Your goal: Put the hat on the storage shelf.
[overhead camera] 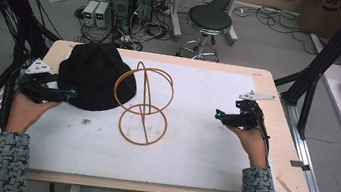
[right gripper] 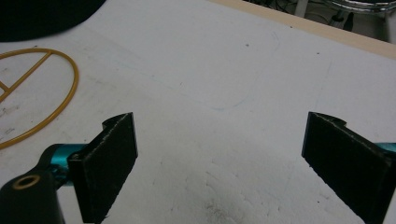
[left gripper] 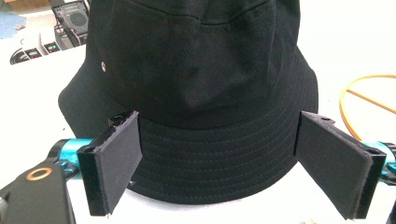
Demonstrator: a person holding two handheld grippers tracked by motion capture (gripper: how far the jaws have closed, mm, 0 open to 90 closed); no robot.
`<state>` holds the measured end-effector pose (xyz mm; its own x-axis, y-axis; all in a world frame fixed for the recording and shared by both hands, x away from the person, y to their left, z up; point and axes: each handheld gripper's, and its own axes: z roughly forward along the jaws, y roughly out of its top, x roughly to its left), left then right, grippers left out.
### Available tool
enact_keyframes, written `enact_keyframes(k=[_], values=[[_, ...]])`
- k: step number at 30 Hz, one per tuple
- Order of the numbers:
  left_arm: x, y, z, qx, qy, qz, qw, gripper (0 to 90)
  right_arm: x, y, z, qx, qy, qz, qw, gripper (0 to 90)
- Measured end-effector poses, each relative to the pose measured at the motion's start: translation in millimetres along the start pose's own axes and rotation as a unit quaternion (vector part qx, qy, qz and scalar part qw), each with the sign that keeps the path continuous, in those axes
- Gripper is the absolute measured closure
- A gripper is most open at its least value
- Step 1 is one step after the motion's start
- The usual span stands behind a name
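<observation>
Nearest the high camera, two patterned grey sleeves (overhead camera: pixel 2 163) come in from the bottom edge, each hand holding a set of tongs over a white-covered tabletop (overhead camera: pixel 202 146).

At the left, the left tongs (overhead camera: pixel 65 94) sit at the brim of a black bucket hat (overhead camera: pixel 93 77), which rests on the tabletop's far left part. The left gripper view gives what the high view cannot: the two black jaws are spread wide, one on each side of the hat's stitched brim (left gripper: pixel 205 158), with the brim lying between them and no pinch visible. A small metal eyelet shows on the hat's crown.

Just right of the hat stands a thin orange wire stand (overhead camera: pixel 144 105), a flat ring on the tabletop with an upright rod and a tilted ring above; its upper ring overlaps the hat's right edge in the high view. It stands between the two hands.

At the right, the right tongs (overhead camera: pixel 219 115) hover above bare white surface, well apart from the stand. The right gripper view shows their jaws spread wide with nothing between them, and the stand's base ring (right gripper: pixel 42 93) off to its left.

The right half of the tabletop lies open up to its wooden edge. Beyond the far edge are a round black stool (overhead camera: pixel 209 20) and boxes with tangled cables on the floor.
</observation>
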<state>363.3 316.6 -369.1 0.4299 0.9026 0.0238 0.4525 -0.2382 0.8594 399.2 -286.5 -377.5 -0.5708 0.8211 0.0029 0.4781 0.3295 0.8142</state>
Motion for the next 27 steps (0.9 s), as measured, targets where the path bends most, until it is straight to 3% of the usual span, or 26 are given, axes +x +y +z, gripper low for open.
enact_keyframes(k=[15,24,27], values=[[-0.1,6.2,2.9,-0.011,-0.01,0.0,0.9999,16.3,-0.1,-1.9,-10.5,-0.003,-0.008,0.005,0.9999,10.1],[0.6,11.4,11.3,-0.009,-0.015,0.002,0.9999,16.6,1.1,-5.6,-14.3,0.014,-0.003,0.01,0.9999,10.1],[1.2,14.8,12.9,-0.023,-0.015,-0.001,0.9996,16.8,1.9,-6.3,-16.3,0.009,-0.002,0.019,0.9998,10.1]])
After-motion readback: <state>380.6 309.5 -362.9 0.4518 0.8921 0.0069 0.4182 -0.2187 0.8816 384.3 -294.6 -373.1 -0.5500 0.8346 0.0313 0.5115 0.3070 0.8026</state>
